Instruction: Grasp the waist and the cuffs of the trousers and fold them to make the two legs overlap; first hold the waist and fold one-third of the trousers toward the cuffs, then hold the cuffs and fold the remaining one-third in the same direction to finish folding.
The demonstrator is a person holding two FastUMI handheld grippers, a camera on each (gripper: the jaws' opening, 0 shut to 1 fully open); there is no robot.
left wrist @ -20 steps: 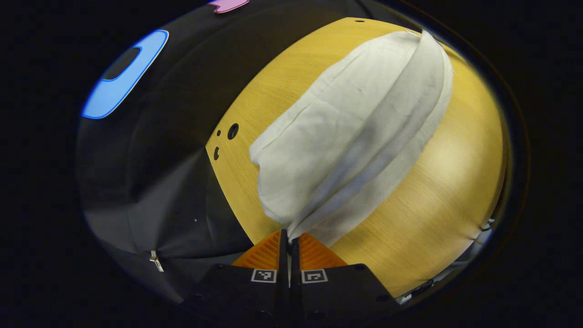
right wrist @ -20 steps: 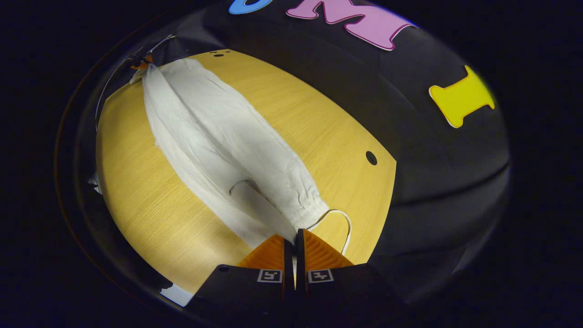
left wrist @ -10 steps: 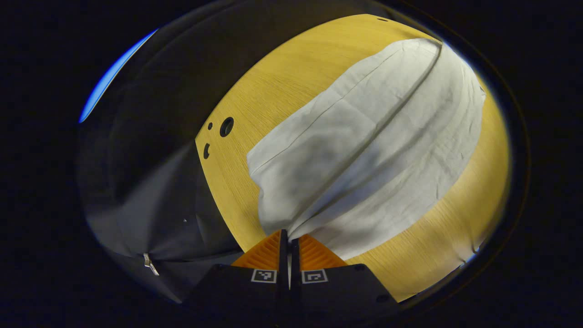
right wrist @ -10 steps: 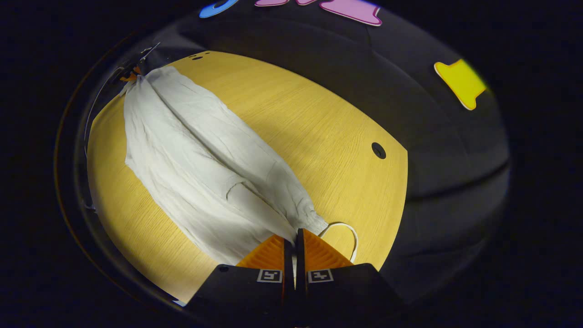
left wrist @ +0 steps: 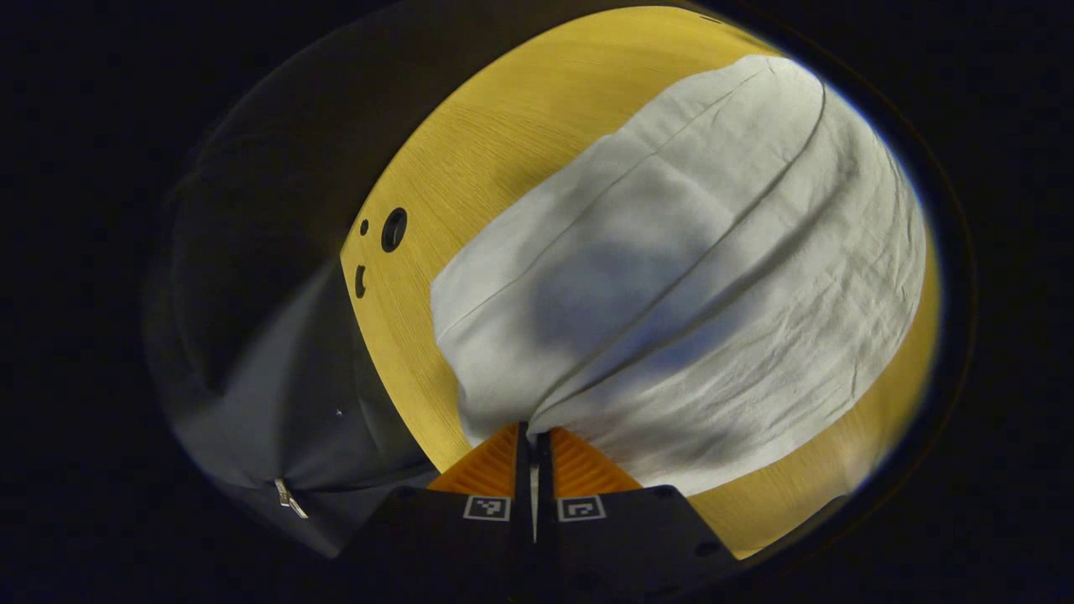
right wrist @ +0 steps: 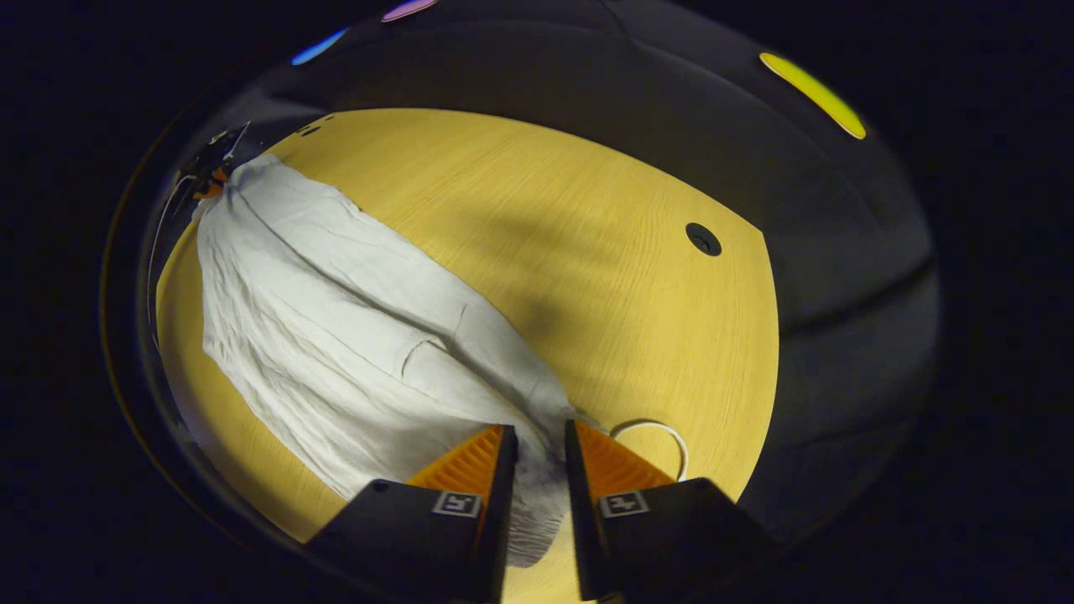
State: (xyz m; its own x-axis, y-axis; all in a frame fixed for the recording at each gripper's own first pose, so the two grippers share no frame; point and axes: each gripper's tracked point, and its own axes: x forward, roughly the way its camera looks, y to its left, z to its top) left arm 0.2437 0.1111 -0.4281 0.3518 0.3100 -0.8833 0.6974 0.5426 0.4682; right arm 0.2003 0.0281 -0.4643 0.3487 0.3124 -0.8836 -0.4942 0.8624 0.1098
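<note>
Since half a second ago my right gripper (right wrist: 537,445) has parted its fingers, and the trousers (right wrist: 352,335) have dropped from a hanging, stretched drape to lying spread on the wooden table (right wrist: 587,277). Nearest in the right gripper view, those fingers stand a little apart with the waist end of the cloth lying loose in the gap (I read that as a release, though a pad may yet brush the fabric), and the white drawstring (right wrist: 650,432) loops on the table just beside the right-hand finger. I judge the waist was set down here so the two legs lie stacked one over the other, ready for the thirds fold. Farther along, the cloth runs away across the table to its far end, where the left gripper (right wrist: 208,180) shows small at the cuffs. In the left gripper view, my own left gripper's fingers are pressed together on the cuff end, pinching the fabric right at their tips, which keeps that end pinned while the waist settles. From there the two legs fan out wide over the table, a long crease between them, and the table's edge with its small holes (left wrist: 393,229) lies beyond to the left.
</note>
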